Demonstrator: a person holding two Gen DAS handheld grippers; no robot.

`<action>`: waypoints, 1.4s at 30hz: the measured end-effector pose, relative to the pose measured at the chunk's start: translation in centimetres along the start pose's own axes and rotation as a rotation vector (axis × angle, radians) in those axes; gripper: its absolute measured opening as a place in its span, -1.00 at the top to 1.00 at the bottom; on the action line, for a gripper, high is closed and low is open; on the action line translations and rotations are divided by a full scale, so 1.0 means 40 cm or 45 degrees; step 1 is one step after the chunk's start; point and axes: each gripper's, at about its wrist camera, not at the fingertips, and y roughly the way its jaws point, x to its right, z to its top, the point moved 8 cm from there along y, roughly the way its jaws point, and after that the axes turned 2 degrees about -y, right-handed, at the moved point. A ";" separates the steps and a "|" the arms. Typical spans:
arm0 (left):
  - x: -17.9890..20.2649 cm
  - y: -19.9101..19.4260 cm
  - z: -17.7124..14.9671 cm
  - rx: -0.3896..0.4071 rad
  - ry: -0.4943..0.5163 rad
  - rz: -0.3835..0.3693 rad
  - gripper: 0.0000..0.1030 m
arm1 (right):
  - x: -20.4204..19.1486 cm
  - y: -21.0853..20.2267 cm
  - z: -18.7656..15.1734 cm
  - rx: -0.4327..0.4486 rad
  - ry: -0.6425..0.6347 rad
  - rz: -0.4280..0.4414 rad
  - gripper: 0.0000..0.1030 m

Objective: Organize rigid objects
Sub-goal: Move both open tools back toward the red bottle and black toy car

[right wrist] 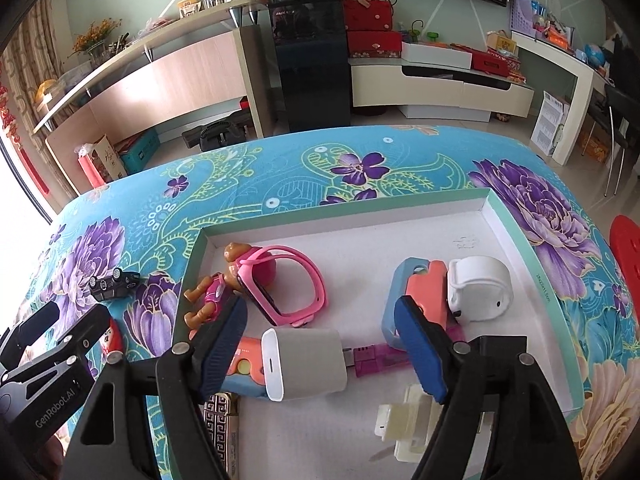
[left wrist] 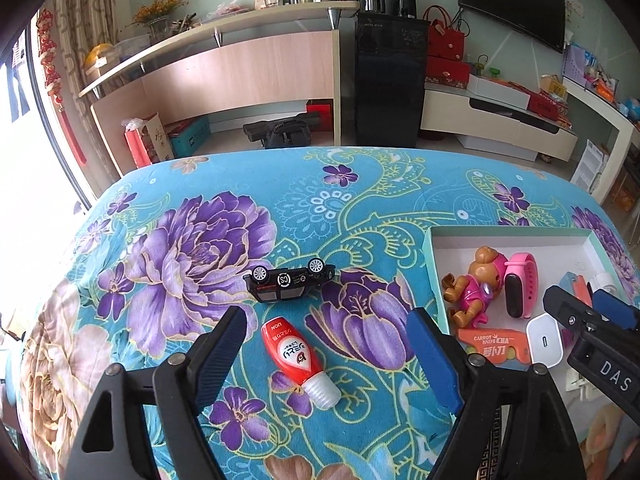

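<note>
Both your grippers are open and empty — left gripper (left wrist: 326, 354) frames the small red plastic bottle (left wrist: 298, 362); right gripper (right wrist: 320, 346) stands over the white plastic charger cube (right wrist: 304, 364) in the shallow white cardboard tray (right wrist: 532, 256). Next, lower the left and close on the bottle.

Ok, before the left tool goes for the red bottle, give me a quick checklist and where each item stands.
1. Left tool open: ok, nothing pressed between the fingers.
2. Red bottle lined up: ok, it lies on its side on the cloth between the two fingers, white cap toward the camera.
3. Toy car out of the way: ok, upside down beyond the bottle, apart from it.
4. Free spot in the box: ok, bare floor along the far side.
5. Right tool clear of the drop path: not ok, it hangs open over the white charger inside the box.
</note>
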 end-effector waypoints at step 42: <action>-0.366 -0.016 -0.045 -0.025 -0.332 0.265 -1.00 | -0.250 0.009 -0.007 0.042 -0.096 0.253 -0.73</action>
